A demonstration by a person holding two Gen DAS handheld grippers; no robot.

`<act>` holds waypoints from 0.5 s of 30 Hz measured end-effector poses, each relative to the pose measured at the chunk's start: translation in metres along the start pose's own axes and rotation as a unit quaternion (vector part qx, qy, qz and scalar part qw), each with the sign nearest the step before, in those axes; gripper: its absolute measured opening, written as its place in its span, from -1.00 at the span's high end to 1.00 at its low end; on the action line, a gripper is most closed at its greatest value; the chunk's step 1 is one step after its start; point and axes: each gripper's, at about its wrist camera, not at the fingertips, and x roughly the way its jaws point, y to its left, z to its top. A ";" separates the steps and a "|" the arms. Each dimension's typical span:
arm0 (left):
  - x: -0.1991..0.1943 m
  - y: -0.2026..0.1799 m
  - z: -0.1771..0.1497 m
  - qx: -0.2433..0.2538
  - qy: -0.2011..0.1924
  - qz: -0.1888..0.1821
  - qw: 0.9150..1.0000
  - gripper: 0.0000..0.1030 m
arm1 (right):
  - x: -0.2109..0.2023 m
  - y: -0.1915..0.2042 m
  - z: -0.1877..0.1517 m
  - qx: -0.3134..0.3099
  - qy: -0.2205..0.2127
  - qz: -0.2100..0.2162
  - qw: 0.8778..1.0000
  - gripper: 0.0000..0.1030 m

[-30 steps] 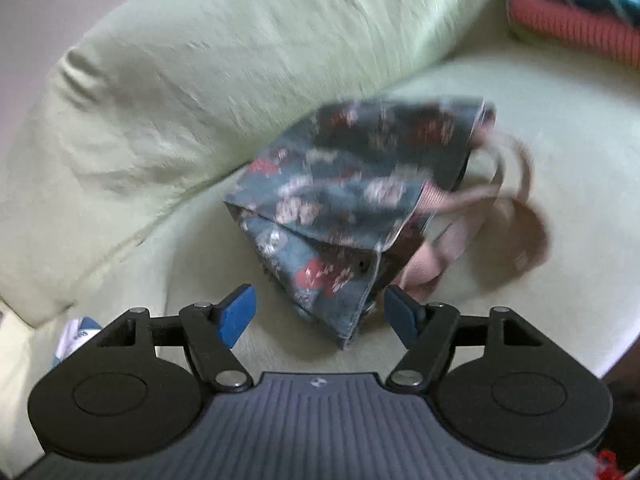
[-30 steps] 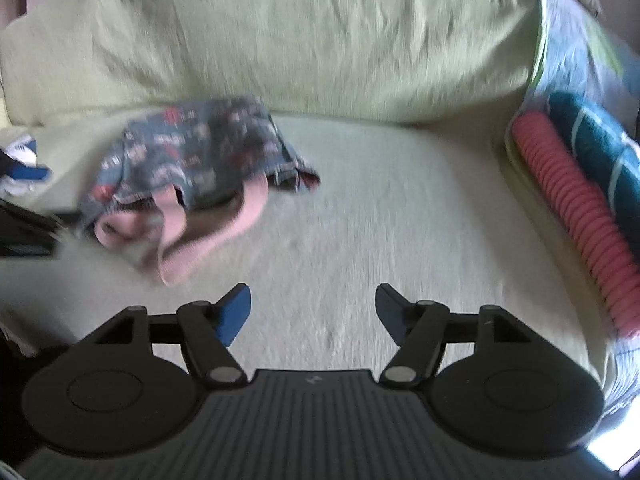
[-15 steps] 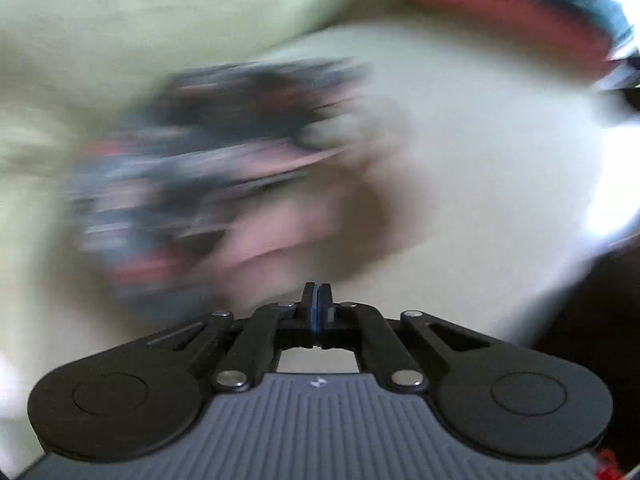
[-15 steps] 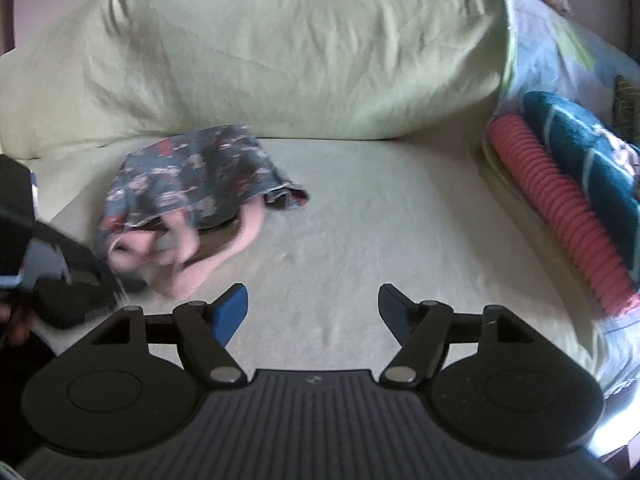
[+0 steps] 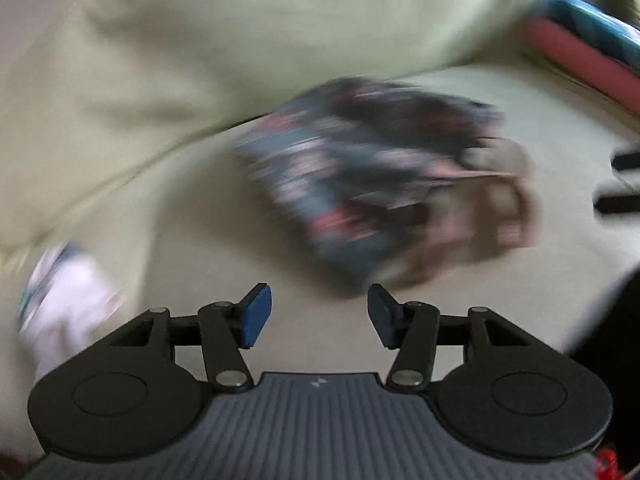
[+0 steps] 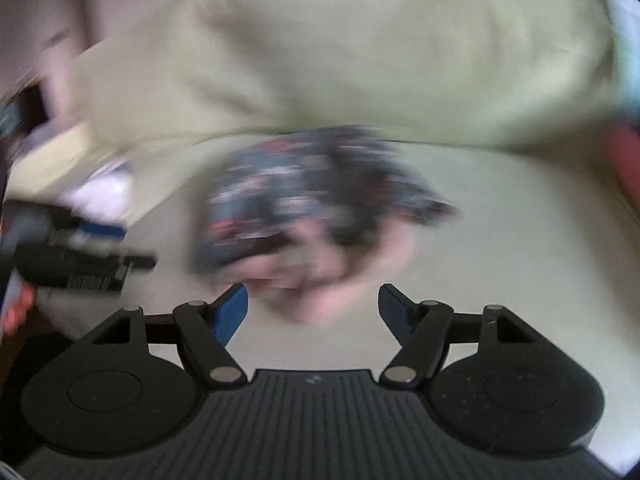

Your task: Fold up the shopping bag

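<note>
Bag [image 5: 360, 184] with flowers on dark cloth, lying in a soft heap on the pale green seat [image 5: 200, 240], close to the big green cushion [image 5: 240, 60] at the back. Pink handles [image 6: 316, 280] spilling out at the front, loose and not tucked in. Very blurry, so folds hard to tell. Left gripper [image 5: 319, 314] with blue tips apart, holding nothing, pointed at the near edge of the cloth, likely to grab it. Right gripper [image 6: 312, 312] also wide apart and empty, lined up over the pink handles, maybe to catch them first. Not neat yet, so more folding likely needed.
</note>
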 end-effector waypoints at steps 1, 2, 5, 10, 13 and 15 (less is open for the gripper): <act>-0.001 0.012 -0.005 -0.013 0.003 0.009 1.000 -0.12 | 0.013 0.021 0.001 -0.043 -0.001 0.009 0.999 -0.34; -0.003 0.021 -0.010 -0.022 0.004 0.017 1.000 -0.13 | 0.026 0.042 0.002 -0.087 -0.003 0.017 0.996 -0.34; -0.007 0.042 -0.022 -0.032 0.005 0.031 0.999 -0.13 | 0.066 0.097 -0.002 -0.223 -0.011 0.009 0.975 -0.29; -0.004 0.055 -0.027 -0.048 0.009 0.025 0.998 -0.13 | 0.141 0.145 -0.012 -0.348 0.003 -0.062 0.935 0.23; 0.003 0.051 -0.025 -0.046 0.007 0.015 0.999 -0.13 | 0.161 0.140 -0.014 -0.377 0.002 -0.080 0.923 0.73; 0.004 0.047 -0.025 -0.039 0.002 0.011 0.999 -0.13 | 0.153 0.130 -0.013 -0.378 0.007 -0.094 0.921 0.78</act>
